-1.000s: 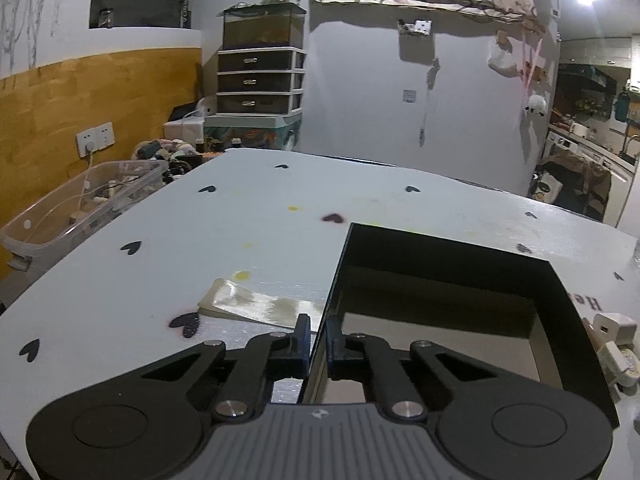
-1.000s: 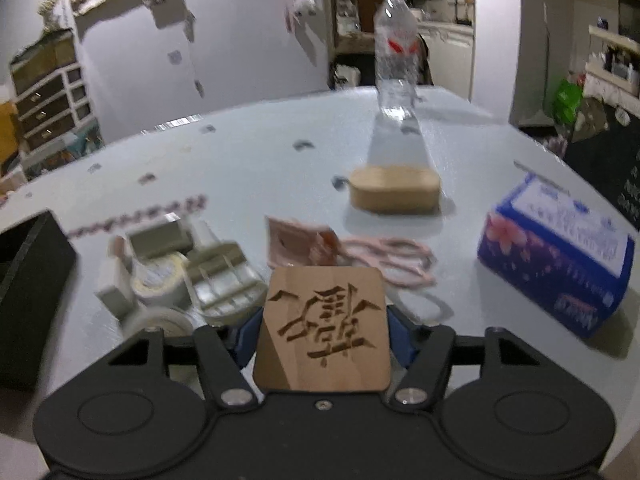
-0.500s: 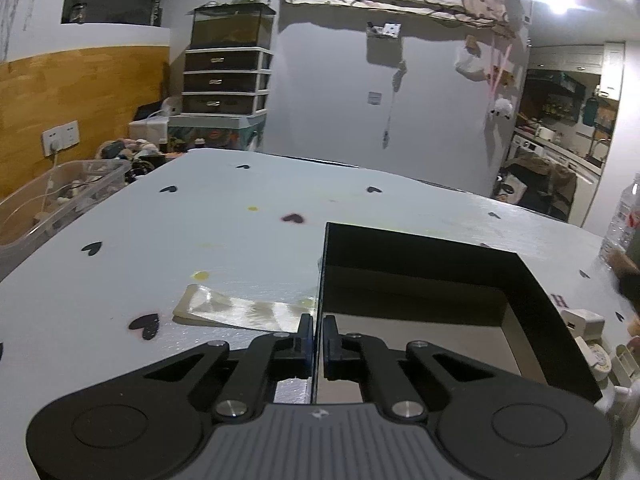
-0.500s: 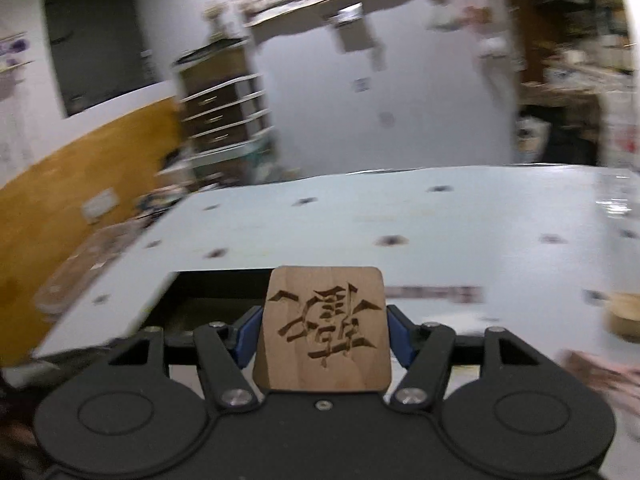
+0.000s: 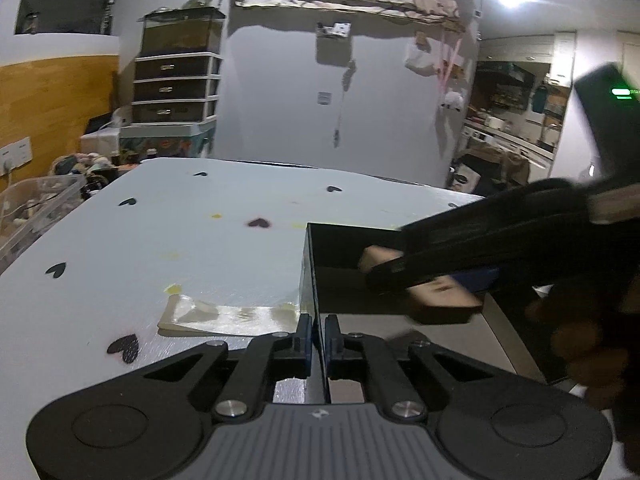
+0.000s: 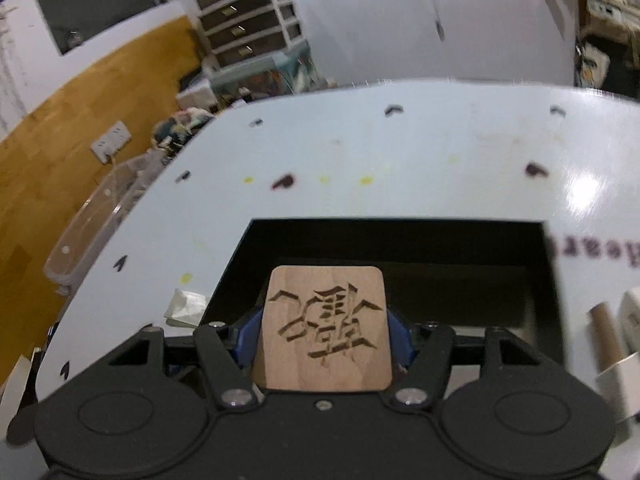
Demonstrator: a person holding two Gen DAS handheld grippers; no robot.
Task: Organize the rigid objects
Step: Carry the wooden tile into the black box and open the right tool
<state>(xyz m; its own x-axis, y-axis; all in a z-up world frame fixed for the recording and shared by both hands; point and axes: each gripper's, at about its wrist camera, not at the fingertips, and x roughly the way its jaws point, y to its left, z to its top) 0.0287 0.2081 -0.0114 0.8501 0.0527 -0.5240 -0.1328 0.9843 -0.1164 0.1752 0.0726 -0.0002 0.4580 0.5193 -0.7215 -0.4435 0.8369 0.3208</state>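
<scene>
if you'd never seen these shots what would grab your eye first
The square wooden tile carved with a large character, clamped between the blue pads of the right gripper, fills the centre of the right wrist view, above the open black rectangular box on the white heart-dotted table. In the left wrist view, the left gripper pinches the box's near-left wall while the right gripper comes in from the right over the box.

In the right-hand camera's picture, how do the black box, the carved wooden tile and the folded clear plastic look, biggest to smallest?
As they appear there:
1. black box
2. carved wooden tile, though it sits closest to the lens, which enlarges it
3. folded clear plastic, partly hidden
</scene>
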